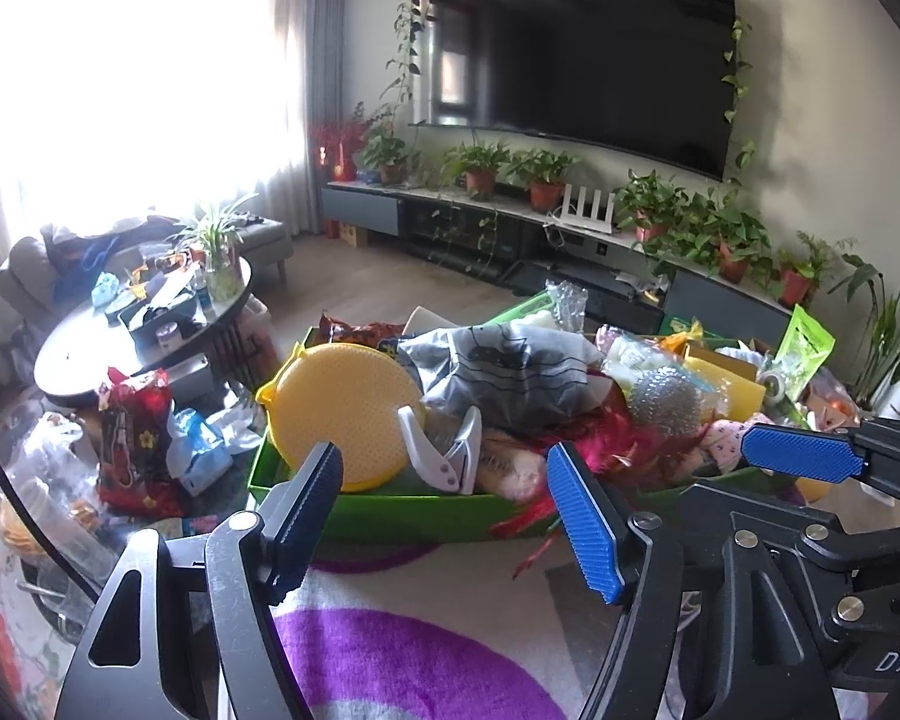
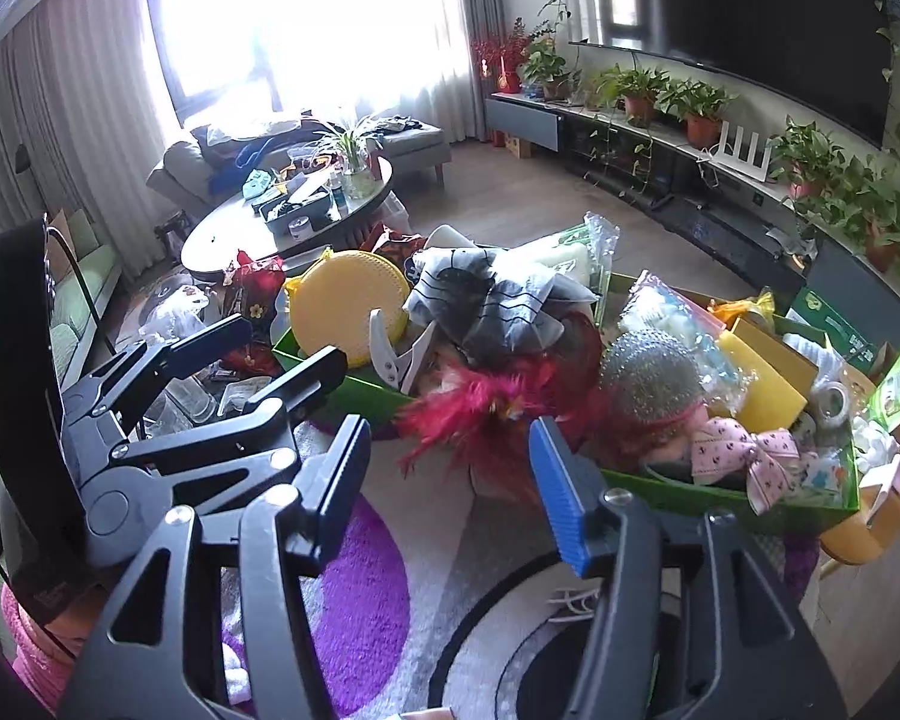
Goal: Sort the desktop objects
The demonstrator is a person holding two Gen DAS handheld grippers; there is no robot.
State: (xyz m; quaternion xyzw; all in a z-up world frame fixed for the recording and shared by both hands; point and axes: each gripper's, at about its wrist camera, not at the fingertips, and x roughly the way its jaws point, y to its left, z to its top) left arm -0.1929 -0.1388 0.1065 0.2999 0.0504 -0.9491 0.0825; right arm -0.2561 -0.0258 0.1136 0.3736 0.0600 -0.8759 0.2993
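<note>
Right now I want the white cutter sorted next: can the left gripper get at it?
Probably yes. The left gripper is open and empty, and the white cutter sits at the green tray's near edge, uncovered, beside the yellow disc.

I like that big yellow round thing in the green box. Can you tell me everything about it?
The yellow round thing is a flat disc, probably plastic or rubbery, with tiny dots all over its face and a small tab on its upper left edge. It stands on its edge, tilted, at the left end of the green box. A grey striped cloth lies beside it, and a white tool stands just in front.
</note>
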